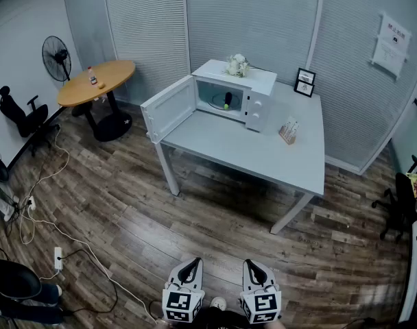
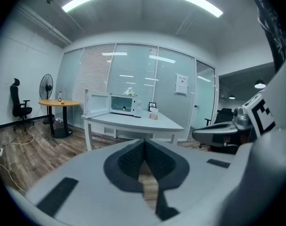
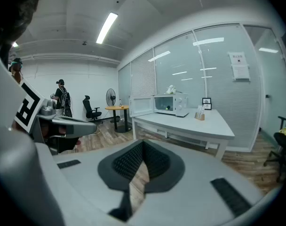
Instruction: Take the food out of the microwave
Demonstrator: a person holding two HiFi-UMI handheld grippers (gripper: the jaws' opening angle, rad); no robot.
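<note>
Both grippers low at the bottom edge of the head view, side by side, over wood floor (image 1: 126, 211), well apart from the work. Left gripper (image 1: 188, 271): jaws pressed together, nothing between them; its own view shows the dark pads (image 2: 129, 161) meeting at the tip. Right gripper (image 1: 255, 273): same, jaws closed and empty, pads (image 3: 126, 163) touching. White microwave (image 1: 253, 91) sits at the far left corner of a grey table (image 1: 263, 156), its door (image 1: 169, 107) swung wide open to the left. Food (image 1: 228, 100) is inside the cavity, a small dark item with a green spot, upright on the turntable; too small to tell more. Flowers (image 1: 237, 65) on top of the microwave. A frame (image 1: 305, 82) stands near the wall; a card holder (image 1: 288, 131) sits right of the microwave. Off left: round table (image 1: 97, 82), fan (image 1: 56, 58), chair (image 1: 20, 112).
</note>
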